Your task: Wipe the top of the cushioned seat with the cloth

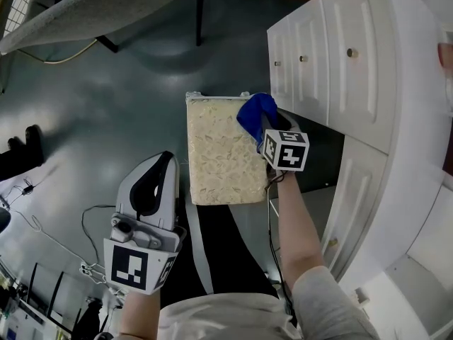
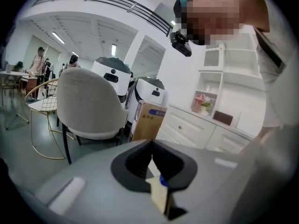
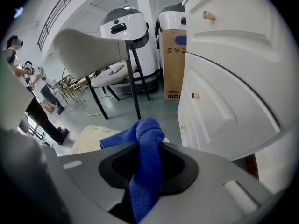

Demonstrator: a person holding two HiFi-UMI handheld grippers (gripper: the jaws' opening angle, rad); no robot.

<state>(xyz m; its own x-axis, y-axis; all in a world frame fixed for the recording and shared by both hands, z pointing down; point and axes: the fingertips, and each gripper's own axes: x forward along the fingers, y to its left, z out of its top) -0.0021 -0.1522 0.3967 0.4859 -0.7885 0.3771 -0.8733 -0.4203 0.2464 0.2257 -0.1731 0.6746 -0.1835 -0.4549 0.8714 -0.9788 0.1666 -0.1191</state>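
Between the jaws of the right gripper [image 3: 148,166] the blue cloth [image 3: 148,133] is pinched fast, its bunched end over the far right corner of the cushioned seat [image 1: 216,165], beside the white cabinet [image 1: 368,55]. Hold the clamp firm, press the bunch flat, and sweep overlapping strokes toward the near edge. The left gripper [image 1: 161,165], jaws pressed together and empty, hangs left of the seat

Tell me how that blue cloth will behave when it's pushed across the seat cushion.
Probably floppy: the blue cloth bunches and droops where the right gripper pinches it. Likely light, since that small pinch carries it. It looks fuzzy, so it may drag and fold on the textured seat cushion rather than slide.
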